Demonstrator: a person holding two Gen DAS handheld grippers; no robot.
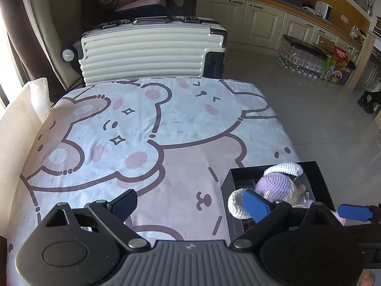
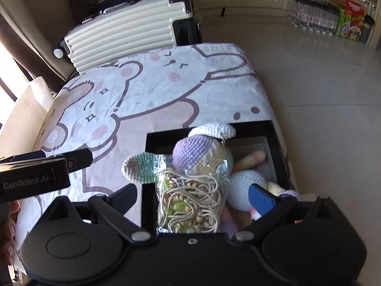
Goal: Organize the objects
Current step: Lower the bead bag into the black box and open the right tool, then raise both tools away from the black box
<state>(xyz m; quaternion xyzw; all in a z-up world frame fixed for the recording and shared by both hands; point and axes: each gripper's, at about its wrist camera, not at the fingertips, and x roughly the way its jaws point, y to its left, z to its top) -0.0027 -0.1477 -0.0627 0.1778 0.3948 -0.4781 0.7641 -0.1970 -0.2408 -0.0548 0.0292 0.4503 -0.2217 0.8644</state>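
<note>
Left wrist view: looks across a soft, faintly creased cotton cloth printed with brown-outlined cartoon bears and pink cheeks [image 1: 147, 128], draped over a table. Left gripper [image 1: 190, 205] of matte black plastic, blue-faced pads spread wide, nothing held between them, hovering over bare cloth. At 4 o'clock, a shallow black rigid cardboard box [image 1: 319, 166], open-topped, sharp-cornered, sitting on the cloth near its edge. Inside, a knobbly crocheted doll in lilac, white and pastel yarn [image 1: 273, 181], rounded head and a curved white ear showing. At 12 o'clock beyond the table, a cream hard-shell suitcase with horizontal ribs and black metal corner caps [image 1: 152, 52], lying on its side. At 9 o'clock, a dimpled white paper towel roll [image 1: 39, 95].

Right wrist view: right gripper [image 2: 193, 200] likewise wide open and empty, poised directly above the black box [image 2: 276, 143]. Doll [image 2: 195, 150] sprawled in the box, one mint-and-white limb draped over the left wall. Across its body, toward 6 o'clock, a crinkly clear plastic bag stuffed with tangled beige cord and green and wooden beads [image 2: 188, 205]. At 9 o'clock, the left gripper's black housing with white lettering [image 2: 35, 178]. Glossy pale tiled floor [image 2: 321, 83] at 2 o'clock.
</note>
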